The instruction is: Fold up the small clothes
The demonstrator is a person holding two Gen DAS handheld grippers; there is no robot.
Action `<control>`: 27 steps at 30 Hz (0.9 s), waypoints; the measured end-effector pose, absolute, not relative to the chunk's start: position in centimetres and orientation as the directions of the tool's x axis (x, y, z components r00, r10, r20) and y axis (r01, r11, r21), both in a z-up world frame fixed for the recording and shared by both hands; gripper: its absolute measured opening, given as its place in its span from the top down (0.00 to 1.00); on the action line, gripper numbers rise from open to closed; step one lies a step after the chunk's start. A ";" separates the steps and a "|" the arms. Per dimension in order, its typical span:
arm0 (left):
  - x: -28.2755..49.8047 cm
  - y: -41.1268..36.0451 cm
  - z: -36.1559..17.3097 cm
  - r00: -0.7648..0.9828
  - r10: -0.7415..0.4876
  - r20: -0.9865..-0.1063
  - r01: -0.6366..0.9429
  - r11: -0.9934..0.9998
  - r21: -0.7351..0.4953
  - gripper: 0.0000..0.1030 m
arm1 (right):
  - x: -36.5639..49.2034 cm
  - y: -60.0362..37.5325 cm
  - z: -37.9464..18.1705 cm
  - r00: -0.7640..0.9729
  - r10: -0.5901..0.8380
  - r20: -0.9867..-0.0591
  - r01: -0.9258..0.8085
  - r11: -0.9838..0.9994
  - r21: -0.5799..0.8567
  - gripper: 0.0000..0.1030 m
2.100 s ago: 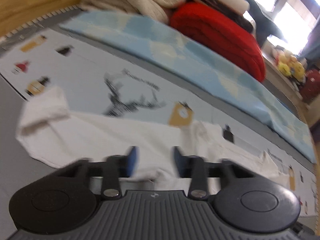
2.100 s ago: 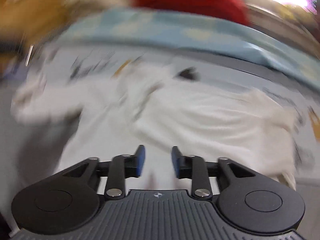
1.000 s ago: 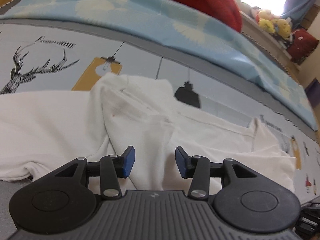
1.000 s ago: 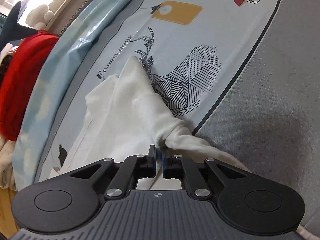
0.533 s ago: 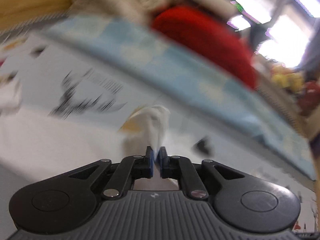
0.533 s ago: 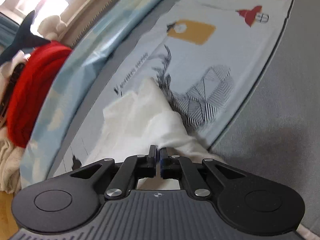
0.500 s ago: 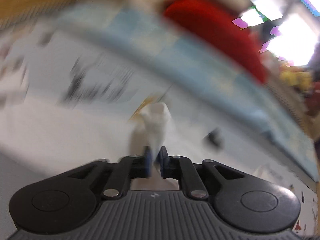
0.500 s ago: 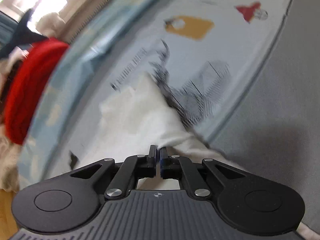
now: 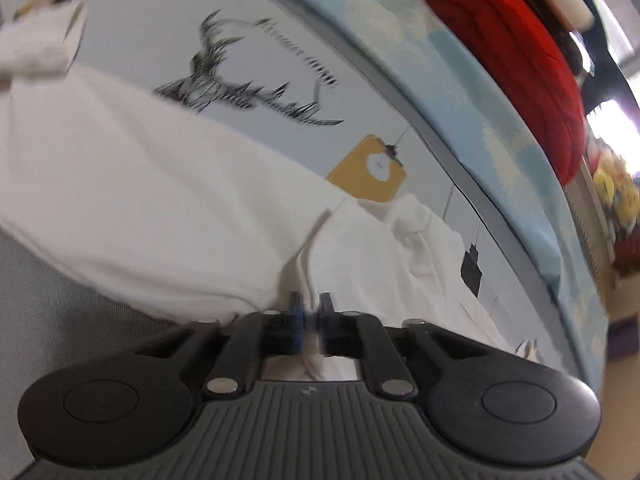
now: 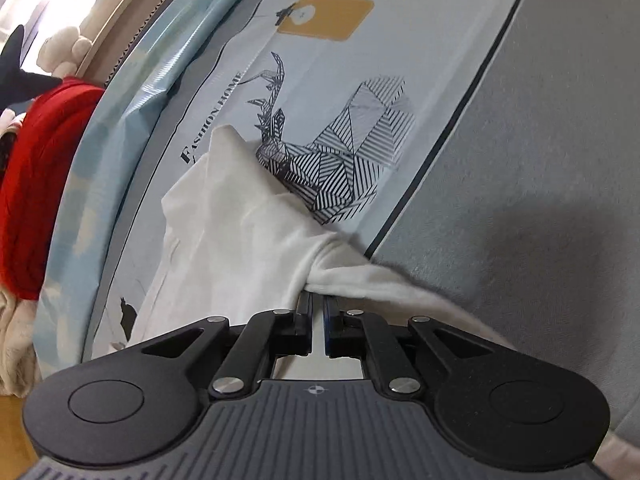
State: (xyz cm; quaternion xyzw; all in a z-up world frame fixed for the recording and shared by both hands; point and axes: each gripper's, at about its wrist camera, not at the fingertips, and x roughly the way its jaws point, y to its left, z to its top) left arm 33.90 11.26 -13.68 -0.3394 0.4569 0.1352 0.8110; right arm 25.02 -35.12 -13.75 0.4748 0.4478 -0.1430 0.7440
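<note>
A small white garment point(image 9: 168, 196) lies spread on a printed bedsheet point(image 9: 256, 56). In the left wrist view my left gripper point(image 9: 310, 312) is shut on a bunched fold of the garment near its middle edge. In the right wrist view my right gripper point(image 10: 318, 304) is shut on another bunched edge of the same white garment point(image 10: 240, 232), which stretches away from the jaws over the sheet's striped print point(image 10: 352, 148). The cloth between the jaws is partly hidden by the fingers.
A light blue quilt point(image 9: 460, 80) runs along the far side of the bed, with a red knitted blanket point(image 9: 508, 44) and cream cloth point(image 10: 12, 344) behind it. Grey sheet point(image 10: 540, 140) borders the print. Soft toys point(image 9: 612, 188) sit by the window.
My left gripper has closed on the garment and moved, with the view swinging left and low. My right gripper stays shut on its edge and has shifted only slightly.
</note>
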 end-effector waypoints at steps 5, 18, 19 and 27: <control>32.0 10.0 -8.6 0.644 -0.030 -0.764 -0.478 0.764 -0.433 0.94 | 25.1 -33.2 -11.0 0.567 0.197 -0.800 0.611 0.551 0.569 0.94; 33.8 8.5 -11.2 0.541 -0.100 -0.835 -0.410 0.836 -0.365 0.85 | 26.5 -33.7 -12.9 0.535 0.098 -0.839 0.629 0.617 0.473 0.96; 34.2 8.5 -12.8 0.470 -0.127 -0.873 -0.424 0.835 -0.350 0.84 | 26.4 -34.3 -13.7 0.502 0.081 -0.861 0.657 0.612 0.441 1.00; 33.0 13.0 -10.0 0.542 0.036 -0.840 -0.423 0.875 -0.235 0.73 | 26.4 -33.2 -10.8 0.525 0.061 -0.849 0.645 0.622 0.444 0.94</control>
